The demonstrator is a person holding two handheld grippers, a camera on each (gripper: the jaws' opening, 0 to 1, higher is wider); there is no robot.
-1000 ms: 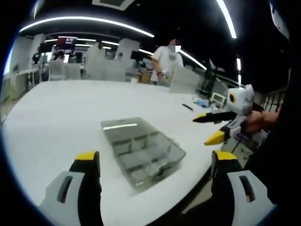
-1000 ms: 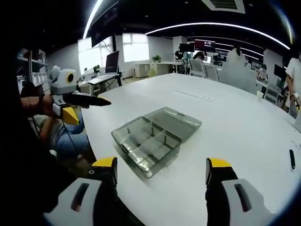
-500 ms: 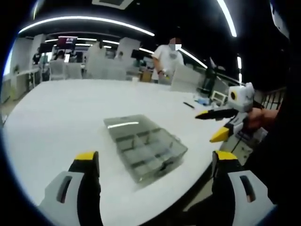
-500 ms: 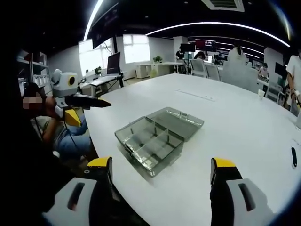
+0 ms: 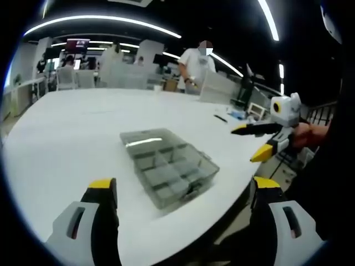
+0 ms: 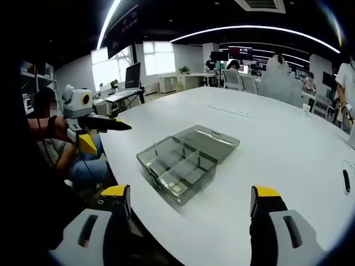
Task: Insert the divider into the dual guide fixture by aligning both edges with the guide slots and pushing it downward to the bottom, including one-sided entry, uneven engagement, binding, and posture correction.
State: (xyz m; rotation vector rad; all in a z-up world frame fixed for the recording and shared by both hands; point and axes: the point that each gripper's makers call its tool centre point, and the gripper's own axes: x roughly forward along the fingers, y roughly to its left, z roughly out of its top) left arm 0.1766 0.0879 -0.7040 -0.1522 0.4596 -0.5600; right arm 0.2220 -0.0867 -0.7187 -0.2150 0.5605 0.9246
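Two claws: we hold the left claw (image 5: pixel 180 191) and the right claw (image 6: pixel 189 199) above the near edge of the white table (image 5: pixel 66 127), each with its jaws spread wide apart and nothing between them.

Fixture: a clear plastic box (image 6: pixel 178 166) lies flat on the table, its hinged lid (image 6: pixel 209 139) thrown open beside it; thin partitions (image 6: pixel 176 164) already stand inside, splitting it into compartments.

Position: in the left gripper view the box (image 5: pixel 166 166) sits ahead of the left claw and between its two jaws' lines, well clear of the tips. In the right gripper view it lies ahead and slightly left of centre, likewise untouched.

Other claw: the right claw (image 5: pixel 256 143) enters the left gripper view from the right, off the table edge; the left claw (image 6: pixel 102 133) enters the right gripper view from the left, also off the edge.

Divider: we cannot tell which partition is the one to be seated, nor whether a loose one waits anywhere.

Handling: we judge such a divider light, thin, stiff and slick, apt to cock and bind if pushed on one end. We would pinch it at the top edge near the middle, and steady the light box against sliding.

Background: a person (image 5: pixel 195 64) stands beyond the far side of the table.
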